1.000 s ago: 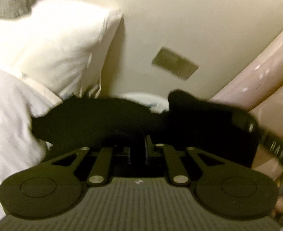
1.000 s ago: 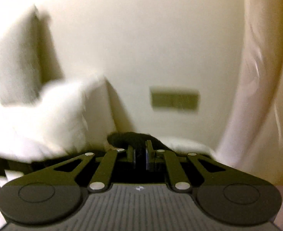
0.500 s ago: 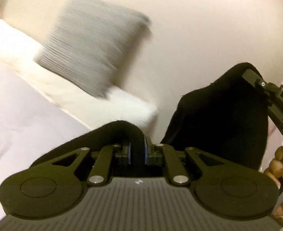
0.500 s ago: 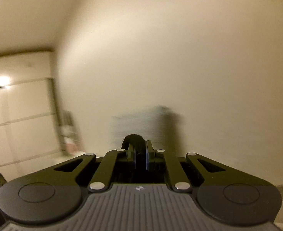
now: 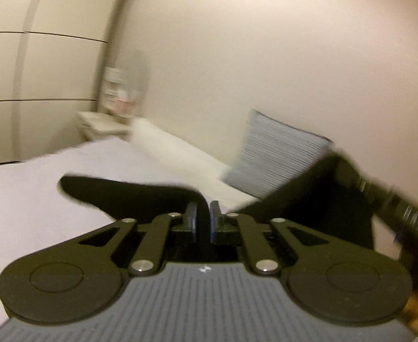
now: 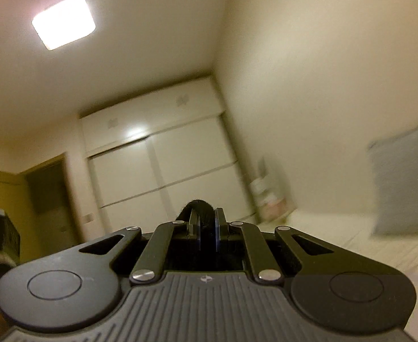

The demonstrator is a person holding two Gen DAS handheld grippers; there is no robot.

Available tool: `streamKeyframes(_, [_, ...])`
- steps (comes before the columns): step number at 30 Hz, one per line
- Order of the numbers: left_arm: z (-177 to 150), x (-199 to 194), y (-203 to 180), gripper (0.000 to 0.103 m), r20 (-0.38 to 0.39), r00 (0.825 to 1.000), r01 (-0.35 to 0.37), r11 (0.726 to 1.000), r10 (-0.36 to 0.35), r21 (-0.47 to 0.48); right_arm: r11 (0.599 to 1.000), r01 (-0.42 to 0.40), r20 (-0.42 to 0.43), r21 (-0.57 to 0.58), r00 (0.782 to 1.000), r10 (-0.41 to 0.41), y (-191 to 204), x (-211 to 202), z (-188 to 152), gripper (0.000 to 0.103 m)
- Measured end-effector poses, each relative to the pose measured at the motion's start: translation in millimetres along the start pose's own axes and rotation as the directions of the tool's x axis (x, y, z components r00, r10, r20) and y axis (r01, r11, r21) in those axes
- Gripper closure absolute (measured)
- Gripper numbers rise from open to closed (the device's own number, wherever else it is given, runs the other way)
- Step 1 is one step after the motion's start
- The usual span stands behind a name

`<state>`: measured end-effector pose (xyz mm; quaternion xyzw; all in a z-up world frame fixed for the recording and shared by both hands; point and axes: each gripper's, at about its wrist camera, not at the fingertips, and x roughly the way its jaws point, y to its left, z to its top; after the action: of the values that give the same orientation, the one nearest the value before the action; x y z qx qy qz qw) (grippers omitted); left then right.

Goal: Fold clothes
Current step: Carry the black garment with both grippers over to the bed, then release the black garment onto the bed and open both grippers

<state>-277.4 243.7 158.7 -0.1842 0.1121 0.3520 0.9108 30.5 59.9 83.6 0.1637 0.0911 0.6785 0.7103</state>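
Observation:
A black garment hangs in the air above the white bed. My left gripper is shut on a fold of it, and the cloth trails left and right from the pads. At the right edge of the left wrist view the other gripper's body holds up another part of the garment. In the right wrist view my right gripper is shut on a black fold of the garment that bulges up between its fingers. Most of the cloth is hidden under the tools.
A grey striped cushion and a white pillow lean on the cream wall behind the bed. A nightstand with blurred items stands in the corner. White wardrobe doors, a doorway and a ceiling light show ahead.
Both grippers have swung left and risen with the black garment, away from the white pillows and the wall socket toward the wardrobe end. Both stay shut on the cloth.

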Motion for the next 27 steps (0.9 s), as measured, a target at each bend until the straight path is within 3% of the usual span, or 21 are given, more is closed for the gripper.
streamKeyframes(3, [17.3, -39.0, 57.6, 0.103, -0.006, 0.991, -0.133, 0.991, 0.133, -0.008, 0.996, -0.068, -0.108, 0.062, 0.991, 0.074, 55.0, 35.4, -32.3, 0.094])
streamKeyframes(5, [16.5, -45.7, 97.3, 0.103, -0.076, 0.974, -0.215, 0.976, 0.212, -0.034, 0.992, -0.101, -0.236, 0.070, 0.965, 0.115, 92.2, 65.8, -56.3, 0.094])
streamKeyframes(8, [-15.4, -52.7, 147.6, 0.100, -0.220, 0.925, -0.339, 0.933, 0.309, -0.119, 0.991, -0.134, -0.492, 0.011, 0.862, 0.122, 140.4, 113.0, -101.5, 0.091])
streamKeyframes(10, [-50.8, -59.7, 170.8, 0.099, -0.301, 0.882, -0.421, 0.894, 0.363, -0.155, 0.988, -0.149, -0.648, 0.038, 0.749, 0.138, 155.4, 135.4, -137.4, 0.085])
streamKeyframes(11, [-72.1, -64.0, 181.0, 0.099, -0.349, 0.863, -0.449, 0.873, 0.367, -0.191, 0.986, -0.156, -0.680, 0.062, 0.716, 0.156, 154.5, 135.9, -149.7, 0.083])
streamKeyframes(13, [-115.8, -72.7, 201.1, 0.099, -0.445, 0.822, -0.502, 0.822, 0.356, -0.269, 0.979, -0.181, -0.726, 0.092, 0.661, 0.190, 152.6, 130.8, -169.7, 0.066])
streamKeyframes(15, [-154.7, -79.8, 217.0, 0.099, -0.531, 0.774, -0.560, 0.763, 0.344, -0.323, 0.979, -0.179, -0.774, 0.098, 0.604, 0.188, 143.2, 124.3, -180.1, 0.065])
streamKeyframes(17, [-184.7, -75.3, 218.8, 0.099, -0.598, 0.726, -0.611, 0.720, 0.341, -0.330, 0.984, -0.154, -0.817, 0.089, 0.554, 0.160, 138.6, 126.9, -193.2, 0.065])
streamKeyframes(19, [-199.9, -66.5, 211.7, 0.099, -0.642, 0.692, -0.641, 0.692, 0.332, -0.332, 0.988, -0.133, -0.851, 0.081, 0.507, 0.138, 127.6, 123.8, -202.2, 0.065])
streamKeyframes(21, [-207.1, -61.9, 203.5, 0.099, -0.662, 0.677, -0.651, 0.680, 0.322, -0.336, 0.989, -0.126, -0.877, 0.076, 0.464, 0.126, 109.9, 115.8, -206.2, 0.065])
streamKeyframes(23, [-202.8, -55.0, 191.4, 0.096, -0.659, 0.672, -0.654, 0.687, 0.337, -0.317, 0.989, -0.140, -0.894, 0.054, 0.434, 0.110, 101.2, 115.7, -211.4, 0.063])
streamKeyframes(27, [-193.5, -44.3, 174.8, 0.091, -0.646, 0.668, -0.659, 0.697, 0.370, -0.282, 0.987, -0.159, -0.918, 0.017, 0.390, 0.079, 100.3, 118.7, -228.1, 0.060])
